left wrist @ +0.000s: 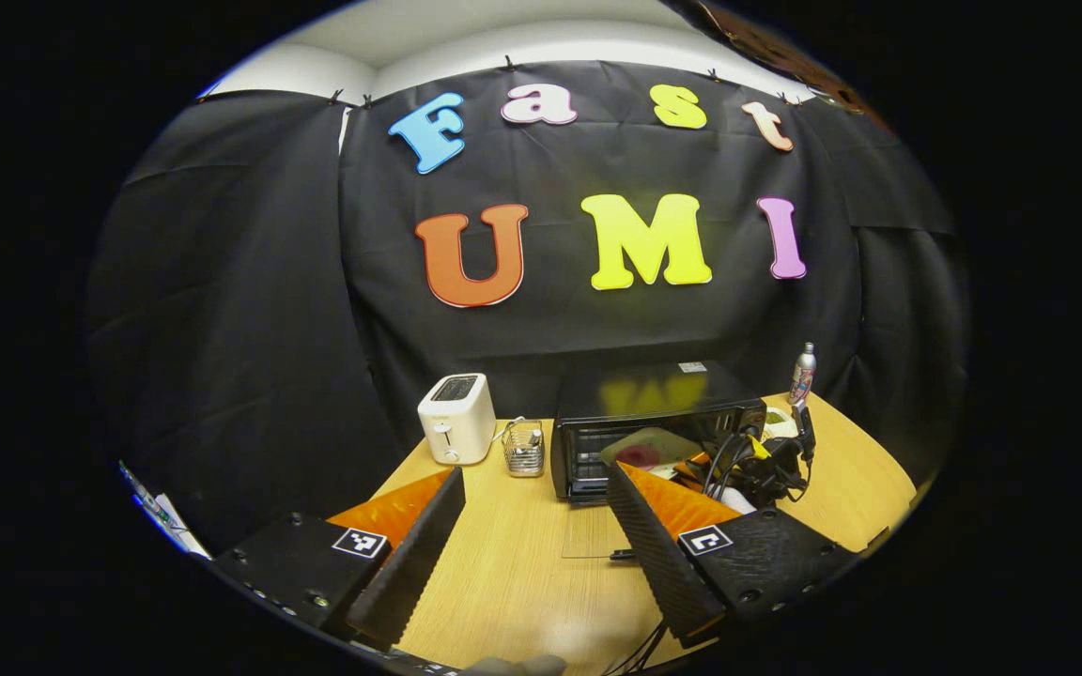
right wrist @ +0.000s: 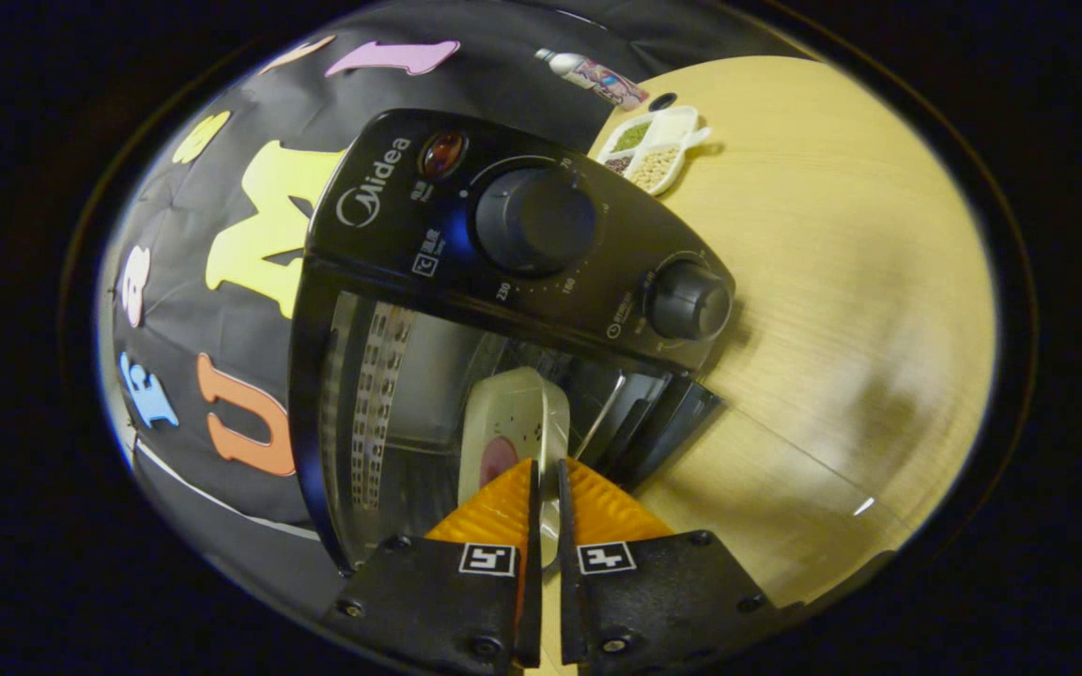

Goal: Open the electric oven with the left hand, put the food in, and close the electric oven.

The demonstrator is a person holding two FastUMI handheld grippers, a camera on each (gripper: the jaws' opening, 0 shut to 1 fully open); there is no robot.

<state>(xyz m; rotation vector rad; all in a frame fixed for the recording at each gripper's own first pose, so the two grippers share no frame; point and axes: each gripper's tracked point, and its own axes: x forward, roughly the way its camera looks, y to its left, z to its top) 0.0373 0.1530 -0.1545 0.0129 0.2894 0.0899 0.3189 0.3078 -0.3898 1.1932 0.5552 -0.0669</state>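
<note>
Plate (right wrist: 515, 422) pale with red spot, pinched by right gripper (right wrist: 546, 483); left gripper (left wrist: 536, 493) agape.

The electric oven (right wrist: 466, 282) was glossy black, with black knobs (right wrist: 534, 221), pale markings around them and a small amber-red lamp (right wrist: 444, 153) on its panel. Inside it sat a cream plate (right wrist: 513, 422) carrying a dark red patch and a few small specks. The table (left wrist: 513, 563) was light wood with a fine straight grain. The toaster (left wrist: 456, 418) was white with a dark slot on top. A white divided dish (right wrist: 654, 145) held green, dark and beige fillings. The bottle (left wrist: 802, 374) was silver with a multicoloured label. The small basket (left wrist: 524, 449) was silvery wire.
</note>
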